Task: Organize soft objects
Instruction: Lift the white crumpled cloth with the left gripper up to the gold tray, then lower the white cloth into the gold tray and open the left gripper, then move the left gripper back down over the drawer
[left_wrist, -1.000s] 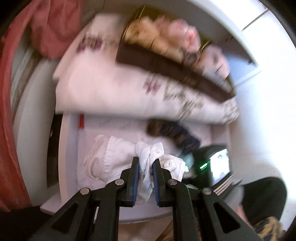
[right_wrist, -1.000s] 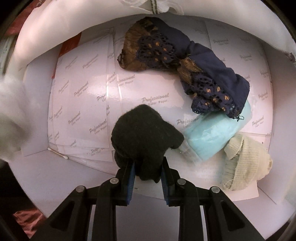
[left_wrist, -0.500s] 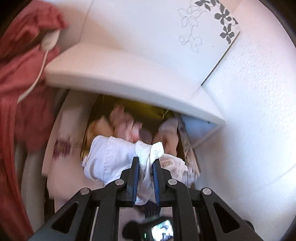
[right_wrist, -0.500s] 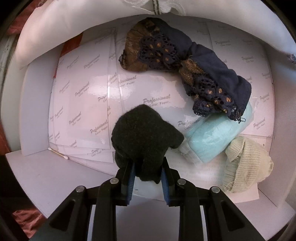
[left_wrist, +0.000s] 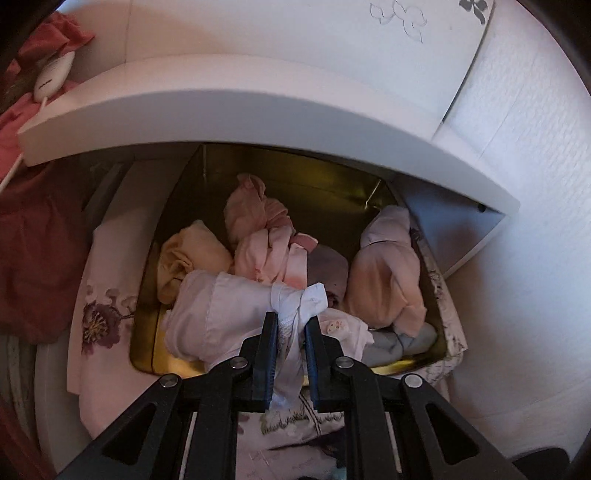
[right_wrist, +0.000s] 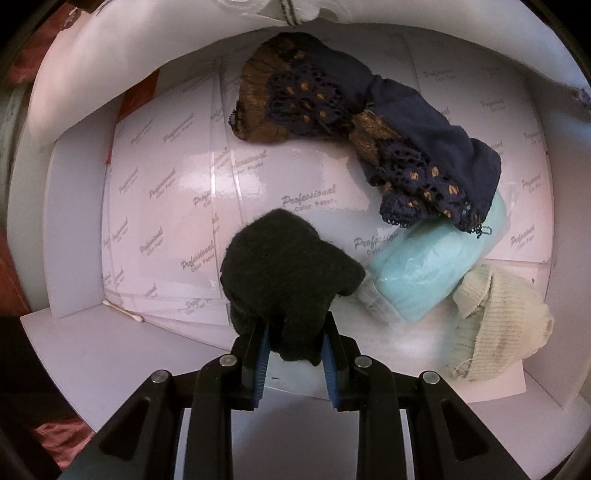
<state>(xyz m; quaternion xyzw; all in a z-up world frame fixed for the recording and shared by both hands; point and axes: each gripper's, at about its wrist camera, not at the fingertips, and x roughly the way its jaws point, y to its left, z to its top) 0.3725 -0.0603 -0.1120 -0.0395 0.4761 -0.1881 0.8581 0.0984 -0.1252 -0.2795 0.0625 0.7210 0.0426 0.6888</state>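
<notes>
White shelf (left_wrist: 236, 110) overhangs the scene; small white device (left_wrist: 53, 75) with cord near its left end. Wall panel (left_wrist: 332, 40) with flower outlines behind. Cotton swab (right_wrist: 122, 312) beside glossy printed paper sheets (right_wrist: 170, 206).

Both tongs, left tongs (left_wrist: 290, 334) and right tongs (right_wrist: 295, 341), are black angular frames with silver screws and blue pads.

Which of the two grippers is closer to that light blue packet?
Right. The right gripper, shut on a black fuzzy cloth, hangs beside the light blue packet. The left gripper is over a gold tin instead.
</notes>
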